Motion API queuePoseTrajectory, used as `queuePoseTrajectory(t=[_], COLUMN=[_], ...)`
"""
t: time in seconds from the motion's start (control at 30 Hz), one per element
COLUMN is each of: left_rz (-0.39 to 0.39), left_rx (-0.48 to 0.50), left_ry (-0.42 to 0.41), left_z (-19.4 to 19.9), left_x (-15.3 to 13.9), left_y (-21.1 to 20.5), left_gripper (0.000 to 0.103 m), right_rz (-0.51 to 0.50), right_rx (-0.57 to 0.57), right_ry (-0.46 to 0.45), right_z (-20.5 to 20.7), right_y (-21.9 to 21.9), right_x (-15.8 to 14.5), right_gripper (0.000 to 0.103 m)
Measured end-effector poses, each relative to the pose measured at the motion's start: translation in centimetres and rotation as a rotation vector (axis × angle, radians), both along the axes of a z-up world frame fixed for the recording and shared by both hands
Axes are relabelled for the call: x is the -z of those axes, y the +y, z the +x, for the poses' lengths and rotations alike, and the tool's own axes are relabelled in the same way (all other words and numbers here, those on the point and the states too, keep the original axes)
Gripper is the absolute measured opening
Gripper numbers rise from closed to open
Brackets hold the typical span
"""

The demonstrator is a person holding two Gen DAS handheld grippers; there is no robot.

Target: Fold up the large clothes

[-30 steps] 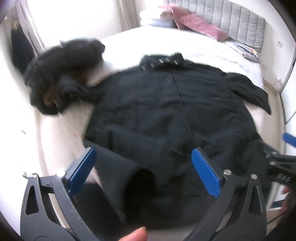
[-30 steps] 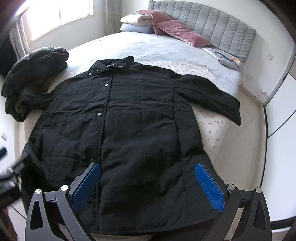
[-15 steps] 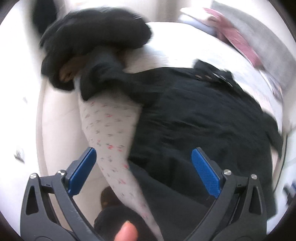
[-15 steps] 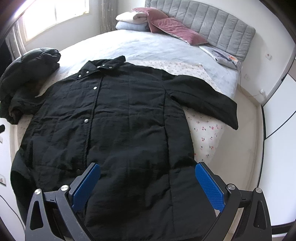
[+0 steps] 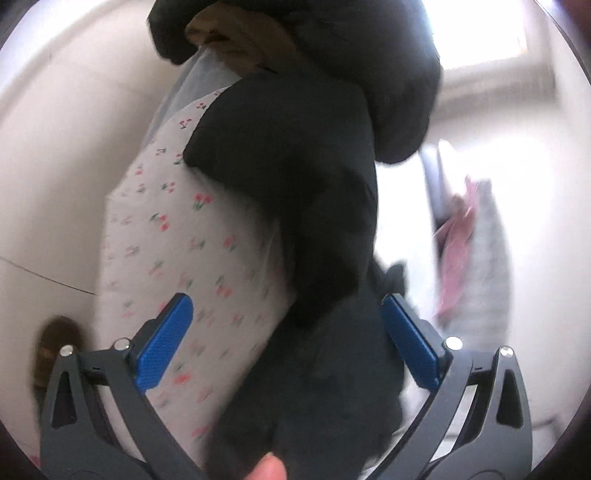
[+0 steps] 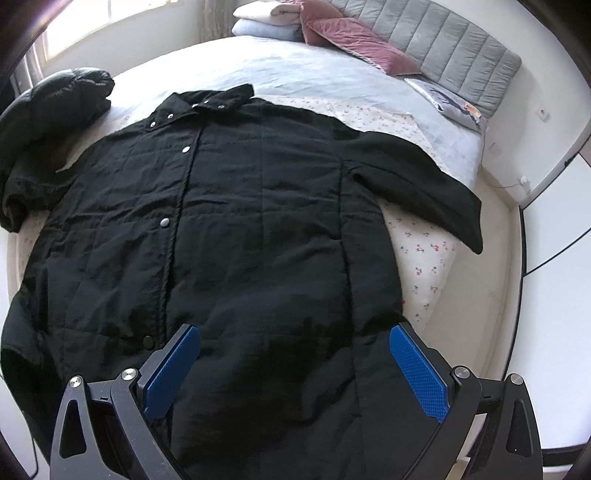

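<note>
A long black quilted coat (image 6: 236,229) lies flat, front up and snapped shut, on the bed (image 6: 295,70), collar toward the headboard. Its right sleeve (image 6: 421,177) stretches out over a cherry-print sheet (image 6: 421,251). My right gripper (image 6: 295,369) is open and empty, above the coat's hem. In the blurred left wrist view, the coat's left sleeve (image 5: 295,177) runs across the cherry-print sheet (image 5: 177,236). My left gripper (image 5: 288,343) is open and empty, over the sleeve where it meets the body.
A second black padded jacket (image 6: 48,107) lies bundled at the bed's left edge, touching the left sleeve; it also shows in the left wrist view (image 5: 362,55). Pillows (image 6: 332,33) and a grey headboard (image 6: 443,40) are at the far end. Pale floor (image 6: 491,314) lies to the right.
My left gripper has swung left from the hem toward the coat's left sleeve and the bed's edge. My right gripper has moved slightly closer over the hem. Both stay open.
</note>
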State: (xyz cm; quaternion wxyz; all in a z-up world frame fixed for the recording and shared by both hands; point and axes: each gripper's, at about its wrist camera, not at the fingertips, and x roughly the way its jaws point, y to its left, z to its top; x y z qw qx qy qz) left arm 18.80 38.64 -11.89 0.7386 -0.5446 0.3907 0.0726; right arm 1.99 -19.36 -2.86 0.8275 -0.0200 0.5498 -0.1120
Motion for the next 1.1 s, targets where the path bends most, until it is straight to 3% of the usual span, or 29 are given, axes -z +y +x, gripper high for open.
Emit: queuePoseTrajectory(t=[0.1, 0.17, 0.3, 0.4, 0.43, 0.47, 0.53, 0.57, 0.7, 0.73, 0.83, 0.87, 0.93, 1.0, 1.03, 1.1], left_rz=[-0.129, -0.195, -0.360, -0.489, -0.503, -0.486, -0.373, -0.310, 0.094, 0.201, 0.389, 0.427, 0.490, 0.422, 0.360, 0.352], left_rx=[-0.096, -0.155, -0.235, -0.320, -0.340, -0.341, -0.319, -0.313, -0.334, -0.356, -0.369, -0.364, -0.318, -0.286, -0.294, -0.315], left_ry=[-0.056, -0.067, -0.092, -0.126, -0.134, -0.130, -0.133, -0.142, -0.173, -0.158, -0.055, -0.007, 0.195, 0.370, 0.407, 0.407], left_z=[1.4, 2.4, 4.3, 4.7, 4.8, 5.2, 5.5, 5.5, 4.0, 3.3, 3.1, 3.5, 5.5, 6.5, 6.4, 6.0], left_x=[1.9, 3.2, 6.3, 8.3, 8.5, 8.3, 6.5, 5.3, -2.2, -3.8, -5.4, -5.1, -3.0, 0.8, 2.0, 2.3], left_y=[2.5, 3.8, 5.5, 6.3, 6.5, 7.0, 7.9, 8.2, 10.0, 10.4, 10.9, 10.9, 11.2, 12.6, 13.0, 12.9], left_gripper=[0.101, 0.095, 0.094, 0.069, 0.051, 0.035, 0.017, 0.013, 0.009, 0.008, 0.008, 0.008, 0.008, 0.011, 0.014, 0.018], right_rz=[-0.021, -0.030, -0.044, -0.049, -0.051, -0.053, -0.055, -0.058, -0.068, -0.062, -0.042, -0.035, -0.013, 0.001, 0.001, -0.004], right_rx=[0.003, 0.010, 0.025, 0.016, 0.011, 0.008, -0.003, -0.008, 0.000, 0.006, 0.020, 0.023, 0.029, 0.028, 0.031, 0.045], right_ry=[-0.001, -0.009, -0.014, -0.011, -0.010, -0.009, -0.008, -0.008, -0.004, -0.006, -0.011, -0.011, -0.017, -0.032, -0.043, -0.070], right_z=[0.2, 0.4, 0.8, 1.0, 1.1, 1.2, 1.2, 1.2, 1.5, 1.5, 1.7, 1.8, 2.0, 2.0, 2.0, 1.7], right_y=[0.2, 0.2, 0.1, 0.6, 0.7, 0.9, 1.1, 1.1, 0.7, 0.5, -0.1, -0.2, -0.6, -1.1, -1.5, -2.5], right_x=[-0.2, -0.4, -0.8, -0.7, -0.7, -0.6, -0.5, -0.5, -0.3, -0.2, 0.2, 0.4, 0.7, 0.7, 0.5, -0.1], right_gripper=[0.103, 0.103, 0.103, 0.103, 0.103, 0.103, 0.103, 0.103, 0.103, 0.103, 0.103, 0.103, 0.103, 0.103, 0.103, 0.103])
